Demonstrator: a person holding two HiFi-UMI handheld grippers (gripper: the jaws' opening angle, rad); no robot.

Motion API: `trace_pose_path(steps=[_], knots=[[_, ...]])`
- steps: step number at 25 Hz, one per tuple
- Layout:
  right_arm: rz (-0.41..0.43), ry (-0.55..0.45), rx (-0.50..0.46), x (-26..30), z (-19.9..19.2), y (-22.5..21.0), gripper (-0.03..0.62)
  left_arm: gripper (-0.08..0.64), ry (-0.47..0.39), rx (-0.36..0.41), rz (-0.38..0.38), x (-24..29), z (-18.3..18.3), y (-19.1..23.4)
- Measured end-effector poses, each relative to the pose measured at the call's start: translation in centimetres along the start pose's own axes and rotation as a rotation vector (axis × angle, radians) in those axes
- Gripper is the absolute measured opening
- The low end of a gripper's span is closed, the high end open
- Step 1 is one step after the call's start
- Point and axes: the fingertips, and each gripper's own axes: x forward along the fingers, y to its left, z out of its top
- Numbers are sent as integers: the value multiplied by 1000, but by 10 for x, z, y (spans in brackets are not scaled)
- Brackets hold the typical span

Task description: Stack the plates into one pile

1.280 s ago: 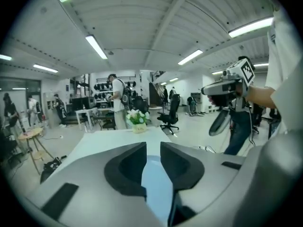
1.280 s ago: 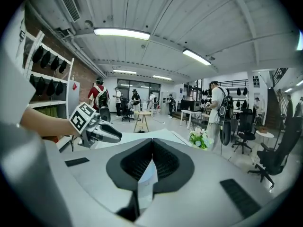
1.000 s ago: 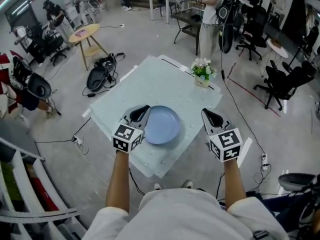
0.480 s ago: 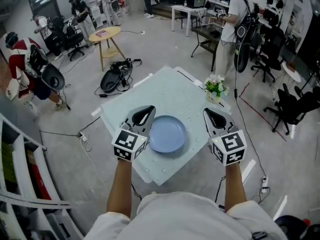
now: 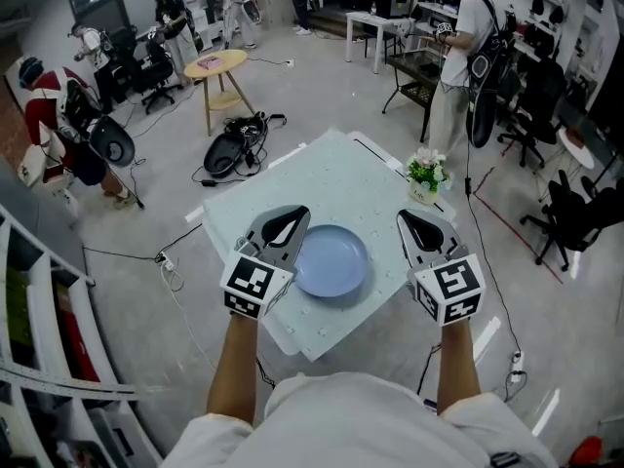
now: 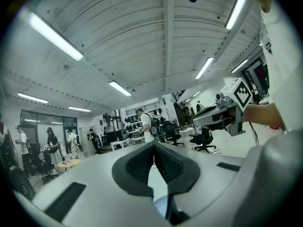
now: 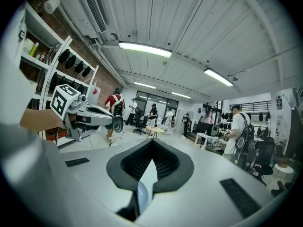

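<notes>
Blue plate (image 5: 331, 259): a single pile as far as I can see, on the pale table (image 5: 336, 178), between my grippers. Left gripper (image 5: 285, 224): clenched, empty, at the plate's left rim. Right gripper (image 5: 421, 230): clenched, empty, just beside its right rim. Step, as I judge it: stacking looks finished. Next, I would check for any stray plate.

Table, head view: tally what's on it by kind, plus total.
Blue plate: 1 seen from above; cannot tell whether more lie under it
Potted flowers: 1
Total: 2
</notes>
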Motion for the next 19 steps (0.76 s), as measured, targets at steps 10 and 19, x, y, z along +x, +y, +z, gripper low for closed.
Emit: trace_pose_path(steps=[10, 19], knots=[[5, 5, 25, -1, -5, 7, 11, 20, 20, 20, -5, -6, -5, -4], [10, 17, 22, 7, -8, 17, 11, 20, 29, 13, 11, -15, -12, 7]])
